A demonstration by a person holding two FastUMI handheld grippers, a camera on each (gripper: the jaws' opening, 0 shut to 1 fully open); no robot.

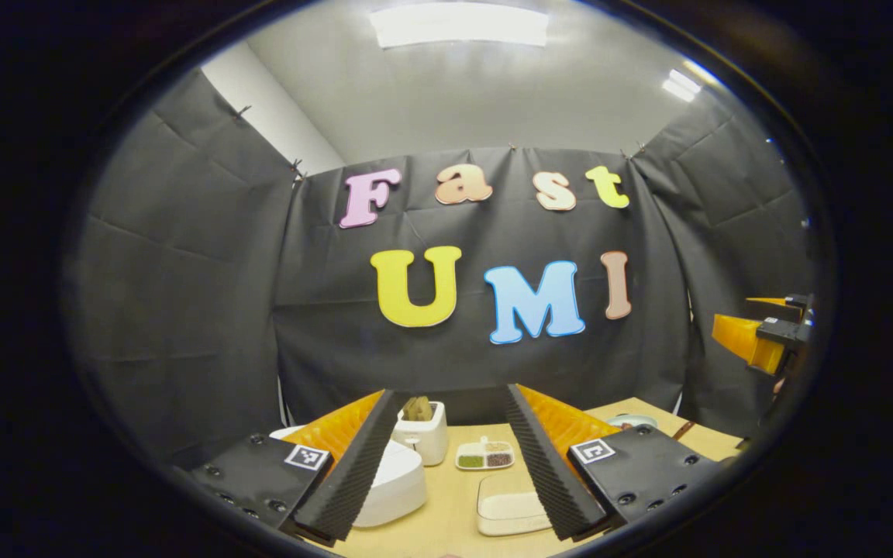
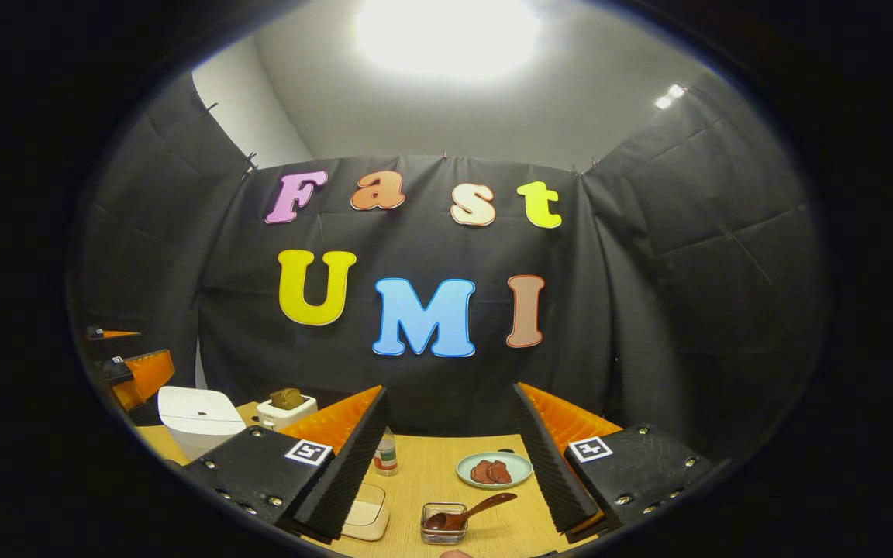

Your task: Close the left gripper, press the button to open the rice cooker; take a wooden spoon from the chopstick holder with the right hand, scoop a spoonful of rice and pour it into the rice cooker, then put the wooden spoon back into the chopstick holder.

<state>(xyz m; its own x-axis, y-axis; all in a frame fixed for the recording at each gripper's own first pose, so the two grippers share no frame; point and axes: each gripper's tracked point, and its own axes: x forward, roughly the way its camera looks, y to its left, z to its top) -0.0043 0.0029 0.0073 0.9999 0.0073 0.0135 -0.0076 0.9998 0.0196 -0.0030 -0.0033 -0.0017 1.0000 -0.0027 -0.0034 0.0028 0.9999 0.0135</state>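
Note:
The white rice cooker (image 1: 396,480) stands low on the left, lid down, partly behind my left finger. My left gripper (image 1: 453,394) is open above the table with nothing between its fingers. A shallow white tray of rice (image 1: 508,508) lies just ahead of it. In the right gripper view, a wooden spoon (image 2: 481,505) rests with its bowl in a small clear holder (image 2: 444,525), handle pointing up and right. My right gripper (image 2: 450,391) hangs open above them, holding nothing. The rice cooker (image 2: 198,418) shows at far left, beside the left gripper (image 2: 132,370).
A white toaster (image 1: 419,430) with bread stands behind the cooker, next to a divided dish of beans (image 1: 485,456). A pale plate with red slices (image 2: 493,469) and a small bottle (image 2: 386,453) sit on the wooden table (image 2: 431,473). The right gripper (image 1: 760,329) hovers at far right.

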